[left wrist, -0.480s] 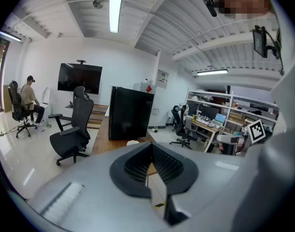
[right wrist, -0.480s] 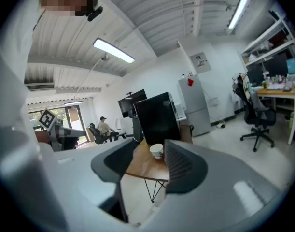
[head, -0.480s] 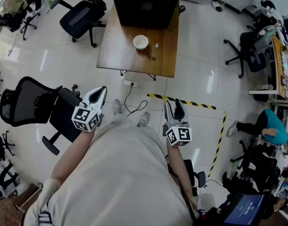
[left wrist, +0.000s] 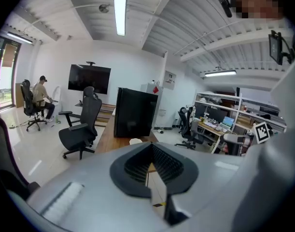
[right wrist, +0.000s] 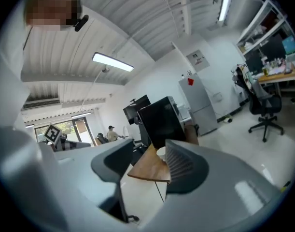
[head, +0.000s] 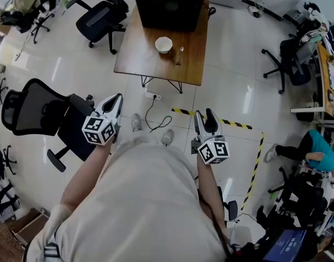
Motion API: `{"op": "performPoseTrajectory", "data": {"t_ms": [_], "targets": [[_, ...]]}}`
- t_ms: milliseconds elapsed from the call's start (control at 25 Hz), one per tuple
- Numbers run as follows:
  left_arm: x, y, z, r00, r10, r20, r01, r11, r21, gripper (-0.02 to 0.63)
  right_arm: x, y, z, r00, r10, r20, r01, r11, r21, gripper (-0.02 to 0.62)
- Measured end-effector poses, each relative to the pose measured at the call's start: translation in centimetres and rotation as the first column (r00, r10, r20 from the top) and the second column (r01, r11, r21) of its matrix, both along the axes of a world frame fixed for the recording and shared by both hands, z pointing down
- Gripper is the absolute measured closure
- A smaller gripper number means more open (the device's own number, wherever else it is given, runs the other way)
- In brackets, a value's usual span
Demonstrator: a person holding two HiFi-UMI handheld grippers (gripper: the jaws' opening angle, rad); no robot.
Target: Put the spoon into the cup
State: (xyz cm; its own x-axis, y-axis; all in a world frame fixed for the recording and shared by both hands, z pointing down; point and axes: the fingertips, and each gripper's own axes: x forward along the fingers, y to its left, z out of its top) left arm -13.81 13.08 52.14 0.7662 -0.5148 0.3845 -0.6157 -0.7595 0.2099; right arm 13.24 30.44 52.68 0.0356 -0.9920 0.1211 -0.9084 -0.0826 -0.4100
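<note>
Spoon (head: pixel 180 55) sits beside cup (head: pixel 163 45) on far bench (head: pixel 139 51), so right gripper (head: pixel 204 117) jaws spread empty, left gripper (head: pixel 117 100) jaws together.

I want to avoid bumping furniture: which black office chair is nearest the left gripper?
The mesh-backed chair at the head view's left edge, just beside the left gripper; the chair near the table and the chair at right stand farther away.

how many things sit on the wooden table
3: black box at the far end, white cup before it, spoon right of the cup; the box may hide more.
</note>
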Motion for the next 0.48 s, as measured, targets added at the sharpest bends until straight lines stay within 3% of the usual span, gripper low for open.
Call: {"op": "performPoseTrajectory", "data": {"t_ms": [80, 240, 480], "targets": [[0.0, 0.7, 0.0, 1.0, -0.029, -0.01, 0.029, 0.999, -0.014, 0.601, 0.6, 0.4, -0.3, 1.0, -0.004, 0.012, 0.004, 1.0, 0.013, 0.391], [0.5, 2.5, -0.7, 0.998, -0.039, -0.042, 0.038, 0.999, -0.023, 0.601, 2.3, 1.0, -0.6, 0.99, 0.01, 0.14, -0.016, 0.999, 0.04, 0.394], [0.0, 3.4, -0.3, 0.997, -0.073, -0.038, 0.072, 0.997, -0.026, 0.601, 3.7, 1.3, -0.3, 0.967, 0.031, 0.252, -0.04, 0.999, 0.03, 0.394]]}}
